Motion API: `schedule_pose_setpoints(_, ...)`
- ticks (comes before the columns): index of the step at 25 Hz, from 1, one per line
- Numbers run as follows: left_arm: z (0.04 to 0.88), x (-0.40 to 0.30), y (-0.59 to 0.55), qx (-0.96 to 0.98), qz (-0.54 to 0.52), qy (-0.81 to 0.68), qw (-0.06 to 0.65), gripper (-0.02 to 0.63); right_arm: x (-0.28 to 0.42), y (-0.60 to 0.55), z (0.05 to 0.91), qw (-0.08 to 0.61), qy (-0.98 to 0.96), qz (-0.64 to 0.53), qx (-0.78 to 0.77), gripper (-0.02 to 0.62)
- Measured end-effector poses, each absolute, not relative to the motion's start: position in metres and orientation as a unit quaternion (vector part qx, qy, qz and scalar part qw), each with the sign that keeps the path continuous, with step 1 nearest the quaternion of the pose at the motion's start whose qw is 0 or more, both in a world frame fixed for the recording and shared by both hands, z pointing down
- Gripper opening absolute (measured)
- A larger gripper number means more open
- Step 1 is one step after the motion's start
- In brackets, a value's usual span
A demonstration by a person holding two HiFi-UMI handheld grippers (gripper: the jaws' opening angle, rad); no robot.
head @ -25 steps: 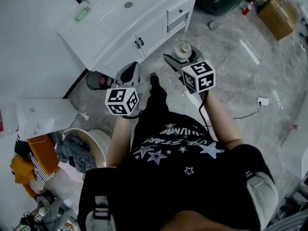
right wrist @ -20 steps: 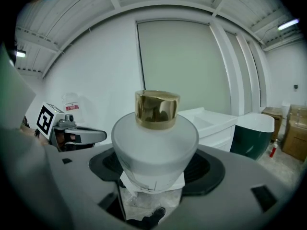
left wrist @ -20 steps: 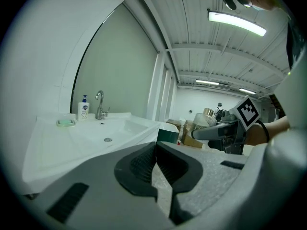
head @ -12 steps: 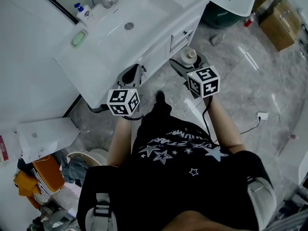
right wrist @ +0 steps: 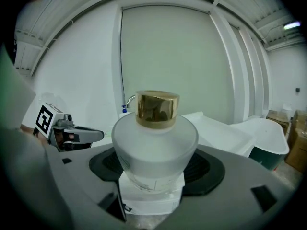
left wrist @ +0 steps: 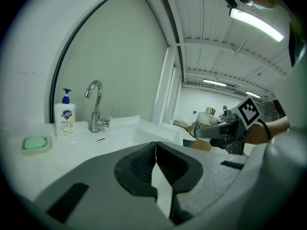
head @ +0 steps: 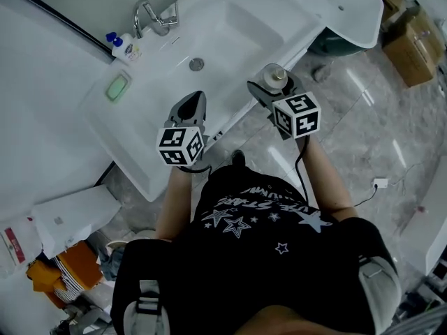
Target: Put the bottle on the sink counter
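Note:
My right gripper is shut on a frosted glass bottle with a gold cap, held upright just past the front right edge of the white sink counter. The left gripper is shut with nothing in it and hovers over the counter's front edge, beside the basin. In the left gripper view the bottle shows at the right in the other gripper.
On the counter's back left stand a chrome tap, a soap pump bottle and a green soap in a dish. A white bathtub and cardboard boxes lie at the right on the marble floor.
The person has stepped toward the sink: the counter has slid down and closer in the head view, and both grippers now sit at its front edge, the bottle still held.

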State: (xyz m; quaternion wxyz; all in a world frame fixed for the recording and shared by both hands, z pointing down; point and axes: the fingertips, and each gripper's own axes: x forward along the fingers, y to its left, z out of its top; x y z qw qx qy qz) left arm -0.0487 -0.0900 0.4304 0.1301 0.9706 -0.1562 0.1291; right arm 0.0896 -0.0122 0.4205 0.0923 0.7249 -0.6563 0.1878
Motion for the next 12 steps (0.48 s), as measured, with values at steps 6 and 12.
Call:
schedule_pose_setpoints(6,0.442,-0.035,-0.129,0.97,0.132,-0.15,0.142,0.009,0.108,-0.053,0.423,0.099,-0.647,0.189,0.732,0.33)
schedule_pose_setpoints(12,0.445,-0.026,-0.144,0.967,0.129,-0.158,0.15,0.009,0.122,-0.076,0.423,0.112,-0.656,0.187,0.723,0.33)
